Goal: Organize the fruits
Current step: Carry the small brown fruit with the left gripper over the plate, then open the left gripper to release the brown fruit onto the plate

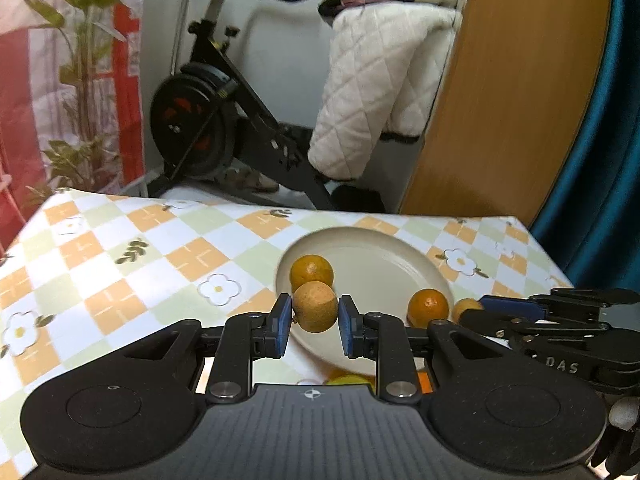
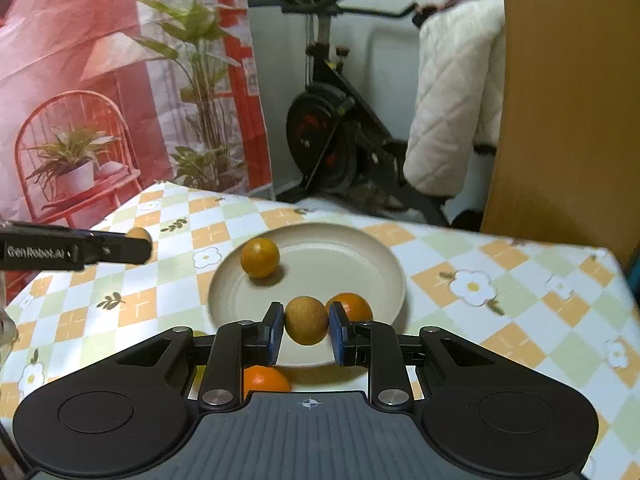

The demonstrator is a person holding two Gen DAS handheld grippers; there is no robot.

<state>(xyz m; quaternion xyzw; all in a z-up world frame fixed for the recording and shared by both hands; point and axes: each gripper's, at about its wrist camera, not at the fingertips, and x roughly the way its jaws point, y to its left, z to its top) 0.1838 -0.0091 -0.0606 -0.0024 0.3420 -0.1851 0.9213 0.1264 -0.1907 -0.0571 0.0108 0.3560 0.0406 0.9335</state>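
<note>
A: What does the left gripper (image 1: 314, 322) hold?

B: A round, tan-brown fruit (image 1: 315, 306) with a rough, matte, speckled skin. The blue fingers (image 1: 282, 325) pinch it from both sides, and it hangs over the near left rim of the cream plate (image 1: 384, 256).

A: And the right gripper (image 2: 306, 333)?

B: Much the same: its fingers (image 2: 274, 332) are clamped on a second brown fruit (image 2: 306, 320), dull and finely speckled, held above the near rim of the plate.

A: What lies on the plate itself?

B: Two glossy oranges. One orange (image 2: 260, 257) sits at the far left of the plate, with a small dark dimple on its skin. Another orange (image 2: 352, 306) rests at the near edge, partly hidden behind the right gripper's finger.

A: Anything off the plate?

B: A third orange (image 2: 265, 378) lies on the tabletop (image 2: 500, 332) just in front of the plate, half covered by the gripper body. The left view shows something yellowish under the left gripper, but I cannot tell what it is.

A: The tabletop?

B: Covered in a checked cloth of orange, pale green and white, with printed flowers
</note>
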